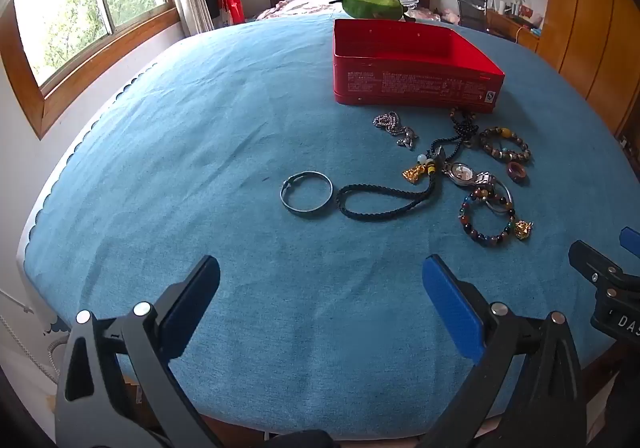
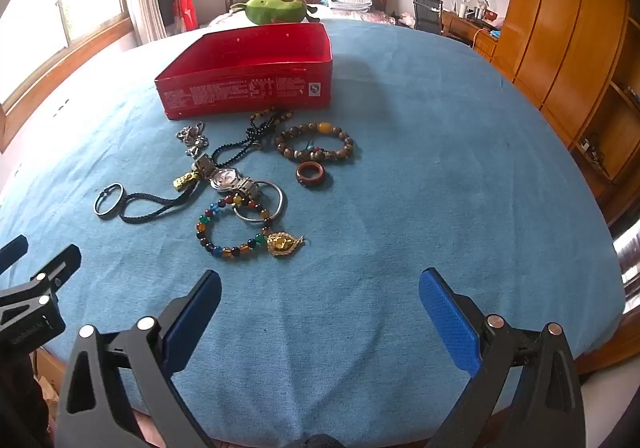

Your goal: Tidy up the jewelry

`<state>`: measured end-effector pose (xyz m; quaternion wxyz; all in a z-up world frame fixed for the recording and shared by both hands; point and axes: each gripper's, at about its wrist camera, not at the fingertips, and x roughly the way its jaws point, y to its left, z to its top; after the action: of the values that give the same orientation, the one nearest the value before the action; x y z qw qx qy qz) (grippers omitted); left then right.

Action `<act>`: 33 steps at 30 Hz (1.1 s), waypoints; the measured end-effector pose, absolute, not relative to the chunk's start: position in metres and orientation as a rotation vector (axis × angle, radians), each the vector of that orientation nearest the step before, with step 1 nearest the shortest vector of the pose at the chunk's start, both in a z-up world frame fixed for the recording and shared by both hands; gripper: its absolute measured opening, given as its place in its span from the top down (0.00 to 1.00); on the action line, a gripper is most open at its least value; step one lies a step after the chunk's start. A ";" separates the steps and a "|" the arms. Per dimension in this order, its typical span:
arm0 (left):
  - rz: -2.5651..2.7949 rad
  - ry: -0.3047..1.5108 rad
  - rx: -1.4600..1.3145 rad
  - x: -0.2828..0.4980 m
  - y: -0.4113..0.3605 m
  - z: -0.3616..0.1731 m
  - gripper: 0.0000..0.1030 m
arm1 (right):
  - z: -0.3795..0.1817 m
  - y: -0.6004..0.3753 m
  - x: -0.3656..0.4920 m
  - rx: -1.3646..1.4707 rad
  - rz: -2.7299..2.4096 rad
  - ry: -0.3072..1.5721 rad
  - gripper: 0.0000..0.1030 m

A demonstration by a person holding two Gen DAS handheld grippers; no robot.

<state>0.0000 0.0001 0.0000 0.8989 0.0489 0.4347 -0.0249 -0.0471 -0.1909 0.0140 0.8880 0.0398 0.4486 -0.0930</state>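
Note:
An open red tin box (image 1: 412, 83) (image 2: 240, 91) stands on the blue tablecloth (image 1: 200, 151). Jewelry lies in front of it: a silver bangle (image 1: 307, 193) (image 2: 108, 199), a black cord with gold charm (image 1: 380, 199) (image 2: 160, 207), a wristwatch (image 1: 464, 172) (image 2: 226, 179), a coloured bead bracelet (image 1: 486, 221) (image 2: 232, 228), a brown bead bracelet (image 1: 505, 145) (image 2: 314, 141), a brown ring (image 1: 516, 171) (image 2: 313, 174), a silver chain (image 1: 394, 127) (image 2: 192, 137). My left gripper (image 1: 320, 288) and right gripper (image 2: 320, 300) are open, empty, near the front edge.
A green plush toy (image 1: 372, 3) (image 2: 276, 9) sits behind the box. The table's right half (image 2: 460, 167) holds only cloth. Wooden cabinets (image 2: 560, 47) stand at the right, windows at the left, a bed and desk behind.

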 end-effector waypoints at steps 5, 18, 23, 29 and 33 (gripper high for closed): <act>-0.050 0.902 0.101 0.000 0.000 0.000 0.03 | 0.014 -0.191 -0.048 0.082 -0.192 0.932 0.04; -0.050 0.902 0.100 -0.001 0.001 0.002 0.03 | 0.013 -0.190 -0.046 0.084 -0.193 0.936 0.04; -0.051 0.902 0.100 -0.001 0.001 0.001 0.03 | 0.012 -0.190 -0.046 0.084 -0.193 0.936 0.04; -0.052 0.903 0.099 -0.001 0.001 0.001 0.03 | 0.012 -0.190 -0.046 0.084 -0.193 0.936 0.04; -0.051 0.903 0.100 -0.001 0.001 0.001 0.03 | 0.012 -0.190 -0.046 0.084 -0.193 0.937 0.04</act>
<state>-0.0011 0.0010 0.0011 0.8983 0.0481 0.4360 -0.0246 -0.0455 -0.1903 0.0121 0.8870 0.0406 0.4505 -0.0927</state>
